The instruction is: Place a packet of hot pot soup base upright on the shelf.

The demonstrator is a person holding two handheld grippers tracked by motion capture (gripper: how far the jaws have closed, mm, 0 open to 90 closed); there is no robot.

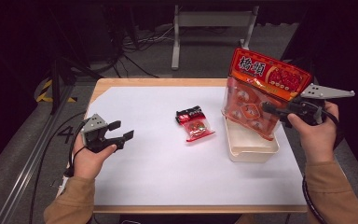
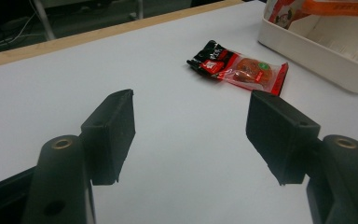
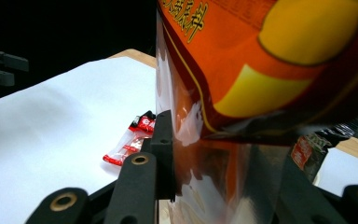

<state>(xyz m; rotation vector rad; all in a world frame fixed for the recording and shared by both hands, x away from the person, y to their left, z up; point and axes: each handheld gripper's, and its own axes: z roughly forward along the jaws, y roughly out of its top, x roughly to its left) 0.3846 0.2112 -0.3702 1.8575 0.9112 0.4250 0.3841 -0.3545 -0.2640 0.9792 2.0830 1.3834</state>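
Over at the tabletop's [image 1: 135,186] left edge, the left hand-held gripper [image 1: 121,132] rests low with its jaws spread and nothing between them, probably idle while the other hand works. Bare white surface lies all around it, giving free room to reach inward. Near the middle lies a small snack packet [image 1: 195,123], flat and untouched, well apart from both hands. Toward the right edge sits a white tray [image 1: 254,151], and the right hand-held gripper [image 1: 266,108] is clamped on a large red snack bag [image 1: 261,91], held upright over the tray's far end, seemingly to lower it inside; the tray's near end is open.
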